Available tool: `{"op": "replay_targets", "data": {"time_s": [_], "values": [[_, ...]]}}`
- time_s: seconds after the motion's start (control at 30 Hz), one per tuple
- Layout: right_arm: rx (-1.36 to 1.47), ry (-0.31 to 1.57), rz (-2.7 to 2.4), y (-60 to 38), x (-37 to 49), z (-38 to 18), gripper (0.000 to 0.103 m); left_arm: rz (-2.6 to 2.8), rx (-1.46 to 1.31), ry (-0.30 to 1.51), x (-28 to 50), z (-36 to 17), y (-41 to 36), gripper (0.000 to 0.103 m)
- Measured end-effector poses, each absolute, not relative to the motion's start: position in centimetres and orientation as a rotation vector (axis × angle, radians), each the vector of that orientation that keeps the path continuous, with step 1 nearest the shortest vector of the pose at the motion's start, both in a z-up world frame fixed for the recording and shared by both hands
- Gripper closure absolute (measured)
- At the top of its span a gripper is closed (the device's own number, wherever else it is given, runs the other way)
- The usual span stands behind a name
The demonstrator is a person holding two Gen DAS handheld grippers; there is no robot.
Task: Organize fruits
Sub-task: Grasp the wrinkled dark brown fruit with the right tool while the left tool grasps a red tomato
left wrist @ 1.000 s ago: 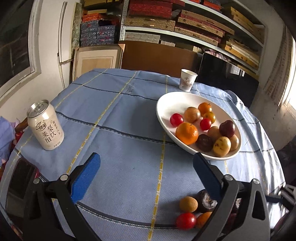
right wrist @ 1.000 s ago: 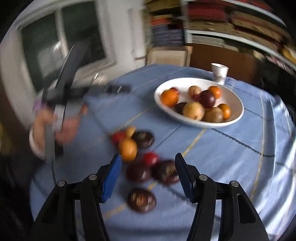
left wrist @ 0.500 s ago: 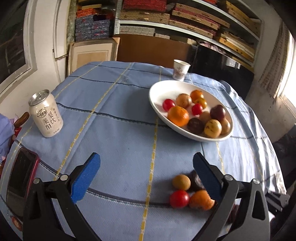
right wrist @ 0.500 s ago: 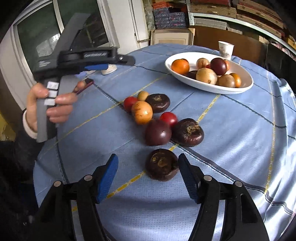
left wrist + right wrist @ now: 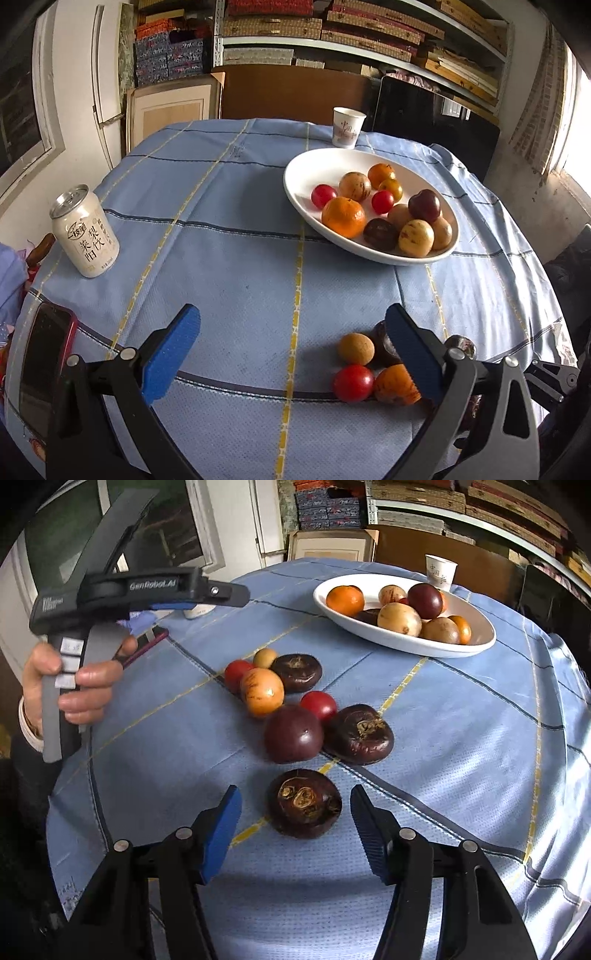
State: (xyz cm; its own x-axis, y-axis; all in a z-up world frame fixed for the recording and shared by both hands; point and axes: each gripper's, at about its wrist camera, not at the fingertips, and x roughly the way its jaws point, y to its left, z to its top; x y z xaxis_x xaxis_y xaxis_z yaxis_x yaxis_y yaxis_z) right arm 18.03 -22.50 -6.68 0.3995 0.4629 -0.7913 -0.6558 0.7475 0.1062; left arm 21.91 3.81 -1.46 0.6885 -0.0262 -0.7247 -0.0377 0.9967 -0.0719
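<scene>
Right wrist view, right gripper point(image 5: 295, 825) low centre, jaws closing around a dark wrinkled fruit point(image 5: 304, 803) without touching, left gripper point(image 5: 291, 347) jaws spread over bare tablecloth point(image 5: 240, 258).

My right gripper point(image 5: 295, 816) points steeply down toward the near edge of the table, its two blue pads point(image 5: 221, 829) set apart and closing in, a dark round fruit point(image 5: 304, 803) lying between them with a gap on each side, so neither pad touches it. My left gripper point(image 5: 291, 350) also tilts down over the near part of the table, jaws spread wide with nothing between the pads. Seen from my right wrist, my left hand point(image 5: 74, 679) wraps the grey handle, fingers curled round its front, a pale cuff at the wrist.
</scene>
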Motion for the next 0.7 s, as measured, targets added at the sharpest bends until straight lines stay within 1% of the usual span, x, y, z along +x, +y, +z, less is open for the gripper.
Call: {"op": "replay_targets", "data": {"time_s": [0.27, 0.33, 0.53, 0.63, 0.67, 0.7], "values": [[-0.280, 0.911, 0.702, -21.9, 17.6, -7.0, 0.043, 0.000, -0.074, 0.839, 22.0, -2.0, 3.5, 0.005], [-0.280, 0.908, 0.708, -21.9, 17.5, -6.9, 0.046, -0.016, -0.072, 0.849, 21.9, -2.2, 3.4, 0.005], [-0.280, 0.908, 0.700, -21.9, 17.5, -7.1, 0.046, -0.017, -0.053, 0.884, 21.2, -3.6, 3.5, 0.005], [-0.282, 0.902, 0.713, -21.9, 17.4, -7.0, 0.054, -0.037, -0.049, 0.905, 20.7, -4.3, 3.5, 0.005], [-0.279, 0.902, 0.714, -21.9, 17.4, -7.0, 0.059, -0.046, -0.047, 0.906, 20.6, -4.4, 3.5, 0.005], [-0.268, 0.904, 0.716, -22.1, 17.4, -7.0, 0.061, -0.059, -0.042, 0.900, 20.3, -4.5, 3.4, 0.005]]}}
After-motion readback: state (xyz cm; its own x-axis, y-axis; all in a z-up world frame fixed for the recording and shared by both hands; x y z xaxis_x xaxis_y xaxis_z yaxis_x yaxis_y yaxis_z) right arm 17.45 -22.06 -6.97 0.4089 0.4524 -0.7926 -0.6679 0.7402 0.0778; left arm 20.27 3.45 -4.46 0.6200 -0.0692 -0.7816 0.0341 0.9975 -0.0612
